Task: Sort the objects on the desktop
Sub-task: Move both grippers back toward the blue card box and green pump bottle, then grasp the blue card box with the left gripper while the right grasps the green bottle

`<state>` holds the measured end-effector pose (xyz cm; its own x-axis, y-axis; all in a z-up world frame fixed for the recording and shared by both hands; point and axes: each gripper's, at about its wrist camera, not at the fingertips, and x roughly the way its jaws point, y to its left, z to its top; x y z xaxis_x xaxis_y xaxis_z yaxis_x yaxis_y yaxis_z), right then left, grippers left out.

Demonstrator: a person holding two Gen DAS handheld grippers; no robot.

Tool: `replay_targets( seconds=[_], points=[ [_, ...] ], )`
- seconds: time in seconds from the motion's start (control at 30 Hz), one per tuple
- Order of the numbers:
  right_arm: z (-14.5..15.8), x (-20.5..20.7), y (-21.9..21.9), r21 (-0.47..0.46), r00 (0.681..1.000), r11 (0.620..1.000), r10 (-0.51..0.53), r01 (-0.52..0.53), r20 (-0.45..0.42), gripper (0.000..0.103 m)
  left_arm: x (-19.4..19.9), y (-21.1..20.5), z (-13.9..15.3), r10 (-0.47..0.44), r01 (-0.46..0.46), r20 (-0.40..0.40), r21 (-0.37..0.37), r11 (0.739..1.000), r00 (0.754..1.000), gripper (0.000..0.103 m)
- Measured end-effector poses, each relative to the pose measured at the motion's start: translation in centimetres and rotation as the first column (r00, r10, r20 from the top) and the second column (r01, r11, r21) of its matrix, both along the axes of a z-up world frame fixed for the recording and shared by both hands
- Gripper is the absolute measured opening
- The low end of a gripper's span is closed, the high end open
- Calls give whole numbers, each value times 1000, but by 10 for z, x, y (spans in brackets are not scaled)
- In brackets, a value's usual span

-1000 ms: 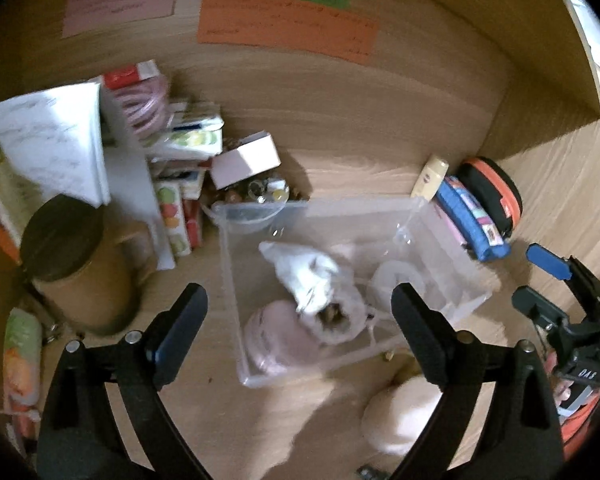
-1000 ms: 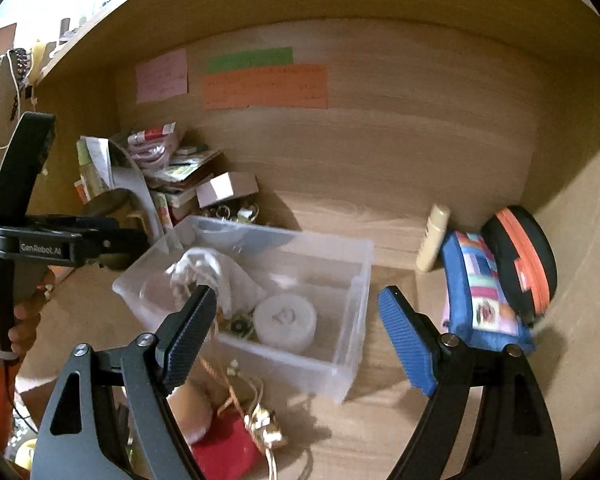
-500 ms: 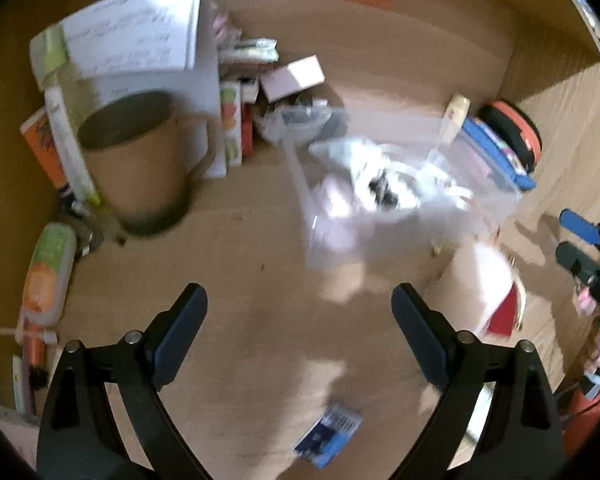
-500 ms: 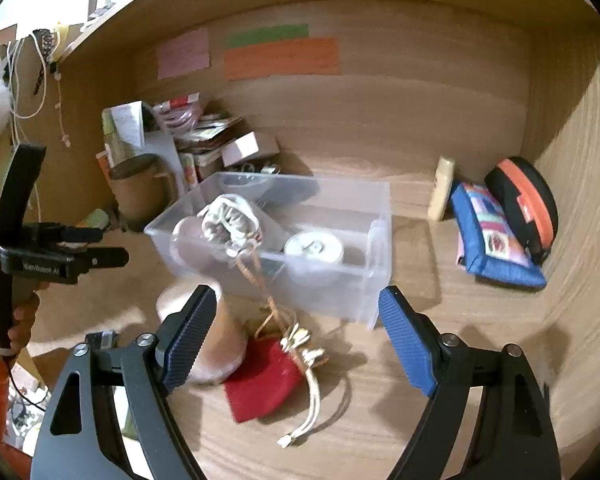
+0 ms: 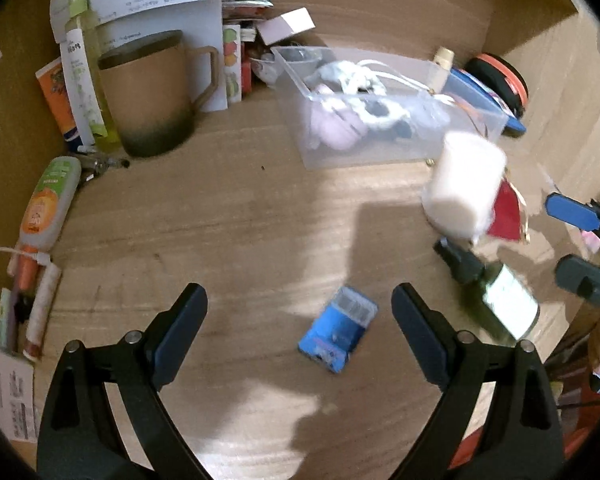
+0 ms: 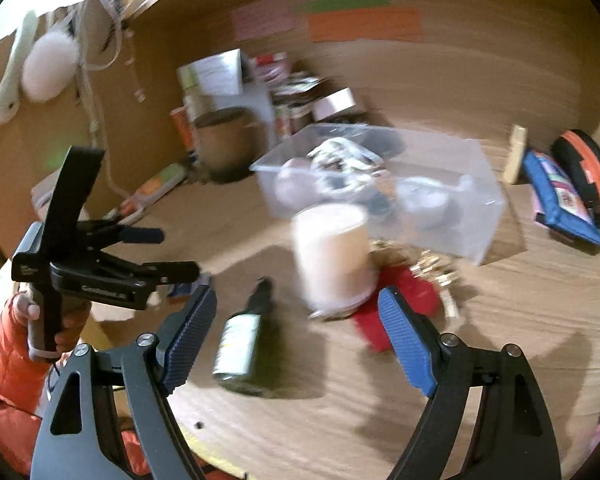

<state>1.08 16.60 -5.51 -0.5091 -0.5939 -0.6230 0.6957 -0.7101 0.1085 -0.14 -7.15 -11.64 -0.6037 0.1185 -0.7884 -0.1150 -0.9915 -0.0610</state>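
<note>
The bench [image 5: 228, 216] now shows far more of its near, open surface than a second ago, when both views sat close over the clear plastic bin [image 5: 380, 120]; both tools have drawn back toward the front edge. That likely means the last item is stowed and a search for the next one is under way. The bin sits toward the back right corner, holding a white bundle and a pale pink pouch. Left of it, near the back left corner, stands the tan mug [image 5: 152, 92].

Just in front of the bin stands a cream cylindrical pot [image 6: 332, 256], touching a red pouch [image 6: 396, 300] behind it. A dark green bottle [image 6: 240, 344] lies on its side near the front edge, and a small blue box [image 5: 338, 330] lies flat between the fingers of the left tool [image 5: 300, 312]. These four are still unsorted.

The left tool is spread wide and holds nothing. The right tool [image 6: 300, 336] is likewise spread and empty, hanging over the bottle.

Motion blur smears the pot, the bin's contents and the bottle label; none is readable.
</note>
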Motion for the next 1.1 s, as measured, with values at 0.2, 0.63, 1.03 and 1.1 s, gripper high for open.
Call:
replay_targets(
  seconds=[0.2,0.63,1.03,1.1],
  points=[
    [-23,7,-21,48,999,999,19,-21,38,71,8,5,-11,-28,28,-1,-12,1000,1000,94],
    [-43,8,-22,71,997,997,-7,1,83,58,11,12,-18,-51,48,-55,-58,997,997,68],
    [-48,7,-24,67,995,998,0,-7,99,38,15,24,-16,-97,91,-79,-70,993,992,32],
    [-47,6,-24,63,995,998,0,-6,102,38,15,25,-16,-103,98,-77,-69,993,992,30]
  ],
)
